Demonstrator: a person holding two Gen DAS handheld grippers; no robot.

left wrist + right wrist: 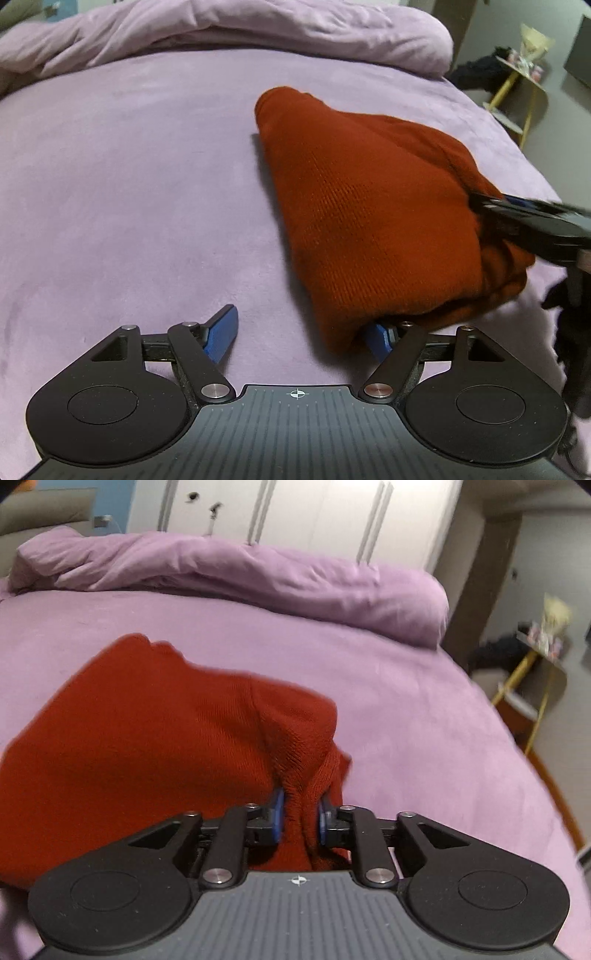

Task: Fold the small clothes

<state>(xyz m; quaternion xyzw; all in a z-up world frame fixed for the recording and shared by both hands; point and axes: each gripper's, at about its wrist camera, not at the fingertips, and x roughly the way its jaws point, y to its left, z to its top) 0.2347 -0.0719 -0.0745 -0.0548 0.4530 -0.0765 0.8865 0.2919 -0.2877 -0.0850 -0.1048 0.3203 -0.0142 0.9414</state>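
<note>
My right tool [298, 818] is pinching a bunched fold of the red knit garment [147, 760]; its blue pads [277, 812] press the fabric from both sides. The garment lies in a folded heap on the purple bed [424, 738], on the near side of the rumpled duvet [258, 576] that runs across the far end of the bed.

My left tool [301, 338] is spread wide. One blue pad [221, 338] rests over bare sheet to the left of the garment, and the other [378, 338] is tucked at the garment's near edge, partly hidden under the knit. Nothing is gripped between them.

In the left wrist view, my right tool [480, 206] reaches in from the right and bites the garment's right side. Beyond the duvet's right end stands a yellow-legged side table [524, 70].
</note>
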